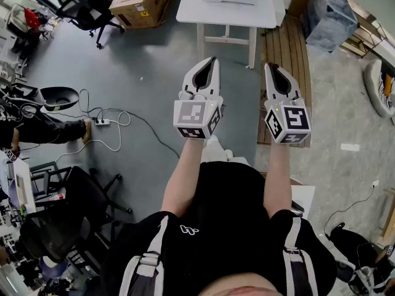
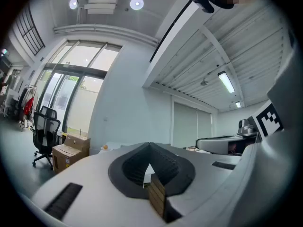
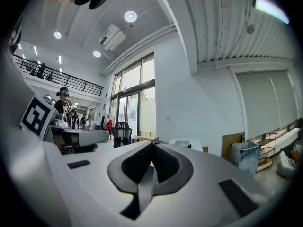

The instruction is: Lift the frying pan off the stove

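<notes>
No frying pan and no stove show in any view. In the head view my left gripper and my right gripper are held out level side by side above the grey floor, both shut with nothing between the jaws. The left gripper view shows the left gripper's jaws closed tip to tip against a white wall. In the right gripper view the right gripper's jaws meet likewise, empty.
A white table stands ahead of the grippers, with a cardboard box and an office chair to its left. Wooden planks and a grey bin lie to the right. A power strip with cables lies on the floor at left.
</notes>
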Tool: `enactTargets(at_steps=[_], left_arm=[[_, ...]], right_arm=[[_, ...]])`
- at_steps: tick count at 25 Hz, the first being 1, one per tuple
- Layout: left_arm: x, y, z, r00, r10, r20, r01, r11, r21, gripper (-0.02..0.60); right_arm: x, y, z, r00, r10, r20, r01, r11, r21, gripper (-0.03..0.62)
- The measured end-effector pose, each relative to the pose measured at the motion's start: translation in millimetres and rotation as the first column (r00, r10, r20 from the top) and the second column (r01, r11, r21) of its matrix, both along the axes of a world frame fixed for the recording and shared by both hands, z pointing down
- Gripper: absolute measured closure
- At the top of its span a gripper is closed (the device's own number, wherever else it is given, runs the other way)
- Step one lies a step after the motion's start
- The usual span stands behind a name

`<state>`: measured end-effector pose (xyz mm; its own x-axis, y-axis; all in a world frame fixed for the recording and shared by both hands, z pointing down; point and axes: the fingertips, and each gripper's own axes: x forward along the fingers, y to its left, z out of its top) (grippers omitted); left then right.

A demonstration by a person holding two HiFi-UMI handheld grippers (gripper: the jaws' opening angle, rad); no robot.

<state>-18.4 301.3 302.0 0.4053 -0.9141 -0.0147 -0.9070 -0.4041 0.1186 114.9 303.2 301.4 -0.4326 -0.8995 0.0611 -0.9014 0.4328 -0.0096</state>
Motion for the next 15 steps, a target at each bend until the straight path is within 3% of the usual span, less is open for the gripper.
enactTargets(at_steps=[7, 15], left_arm=[[7, -9, 3, 0.999, 0.023, 0.036, -0.023, 1.000, 0.001, 0.589], [-4, -40, 12, 0.999, 0.042, 0.022, -0.042, 0.999, -0.013, 0.589]], right_arm=[[0, -13, 4, 1.000, -0.001, 0.013, 0.001, 1.000, 0.001, 0.597], [-10, -42, 10, 0.999, 0.014, 0.053, -0.014, 1.000, -0.001, 0.595]])
